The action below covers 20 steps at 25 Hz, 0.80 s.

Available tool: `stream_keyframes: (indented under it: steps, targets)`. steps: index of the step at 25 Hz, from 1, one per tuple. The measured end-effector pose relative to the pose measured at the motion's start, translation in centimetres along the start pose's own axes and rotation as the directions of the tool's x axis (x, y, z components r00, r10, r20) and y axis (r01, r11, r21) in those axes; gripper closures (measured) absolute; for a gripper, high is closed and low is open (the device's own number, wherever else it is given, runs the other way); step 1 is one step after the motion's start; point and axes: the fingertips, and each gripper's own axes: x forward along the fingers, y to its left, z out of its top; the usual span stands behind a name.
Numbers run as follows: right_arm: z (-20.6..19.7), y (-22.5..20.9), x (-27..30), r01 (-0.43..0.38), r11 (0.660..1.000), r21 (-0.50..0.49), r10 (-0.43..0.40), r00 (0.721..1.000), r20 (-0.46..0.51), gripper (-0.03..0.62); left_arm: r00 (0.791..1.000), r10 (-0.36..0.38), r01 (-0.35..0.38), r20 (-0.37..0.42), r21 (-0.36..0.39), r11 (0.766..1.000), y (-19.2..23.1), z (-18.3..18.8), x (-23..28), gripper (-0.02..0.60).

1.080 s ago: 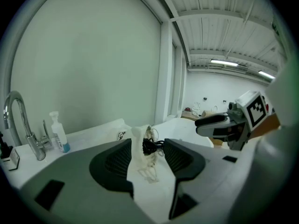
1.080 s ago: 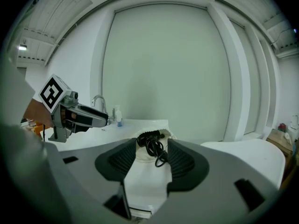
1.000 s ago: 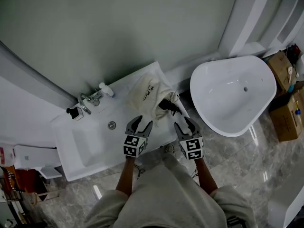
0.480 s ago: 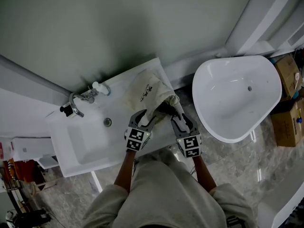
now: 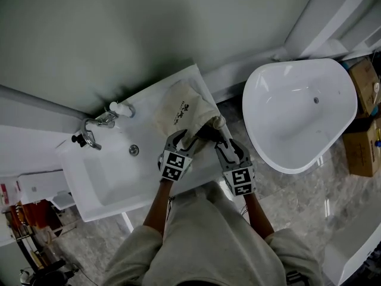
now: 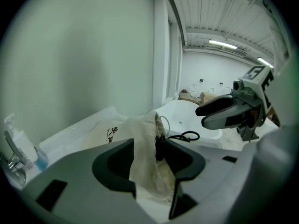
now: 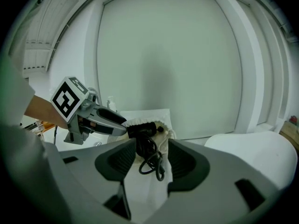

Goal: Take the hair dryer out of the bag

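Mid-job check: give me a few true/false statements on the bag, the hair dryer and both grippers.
The bag lies on the sink counter beside the basin. True.
The hair dryer is completely out of the bag. False: its black body pokes from the bag's mouth, with the cord spilling out.
The right gripper has its jaws apart with the cord between them. True.
The left gripper is far from the bag. False: it is at the bag's mouth, cloth between its open jaws.

Cream bag (image 5: pixel 183 108) lies on white sink counter (image 5: pixel 147 99), right of basin (image 5: pixel 110 171). Black hair dryer (image 5: pixel 209 131) pokes from bag's near mouth. Left gripper (image 5: pixel 180 140) at mouth's left edge, right gripper (image 5: pixel 230 149) just right of dryer. Bathtub (image 5: pixel 297 121) at right.
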Motion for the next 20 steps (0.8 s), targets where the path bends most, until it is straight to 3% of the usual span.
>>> stream_keyframes:
  steps: [4, 10, 15, 20]
  targets:
    - [-0.4, -0.1, 0.2, 0.016, 1.0, 0.009, -0.016, 1.0, -0.012, 0.396, 1.0, -0.018, 0.018, -0.026, 0.011, 1.0, 0.2, -0.4, 1.0, 0.39]
    - [-0.5, 0.0, 0.4, 0.063, 0.998, 0.023, -0.063, 0.998, -0.02, 0.396, 0.998, -0.058, 0.059, -0.038, 0.035, 0.998, 0.7, -0.8, 1.6, 0.47]
    - [-0.5, 1.2, 0.8, 0.104, 0.994, 0.029, -0.103, 0.994, -0.027, 0.396, 0.994, -0.11, 0.11, -0.012, 0.027, 0.994, 1.1, -0.5, 1.0, 0.516]
    - [-0.5, 2.5, 0.7, 0.139, 0.99, 0.026, -0.137, 0.99, -0.043, 0.395, 0.986, -0.159, 0.161, 0.045, -0.031, 0.986, 2.0, -0.1, 0.3, 0.535]
